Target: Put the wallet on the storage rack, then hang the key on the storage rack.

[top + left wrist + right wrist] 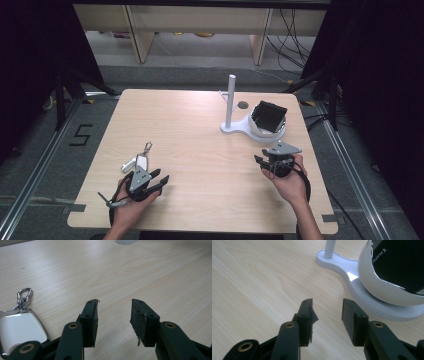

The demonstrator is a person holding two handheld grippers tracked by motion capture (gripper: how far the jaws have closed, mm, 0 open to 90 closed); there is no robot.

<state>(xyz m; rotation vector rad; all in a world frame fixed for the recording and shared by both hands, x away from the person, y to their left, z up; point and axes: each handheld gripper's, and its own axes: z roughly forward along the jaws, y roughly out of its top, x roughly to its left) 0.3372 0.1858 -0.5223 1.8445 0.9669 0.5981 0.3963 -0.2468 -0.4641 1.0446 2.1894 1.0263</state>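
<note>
A white stand (240, 127) with an upright post (230, 100) and a round bowl sits at the table's back right. A black wallet (268, 116) stands tilted in the bowl (387, 287). Near the front left lies a shiny silver keychain (141, 160) with a small clasp (23, 297). My left gripper (161, 181) rests low on the table just right of the keychain, open and empty. My right gripper (260, 161) sits in front of the stand's bowl, open, with nothing between its jaws.
The light wooden table (200, 150) has a small dark hole (243, 105) near the post. Dark curtains flank both sides, and wooden furniture legs and cables stand on the floor beyond the far edge.
</note>
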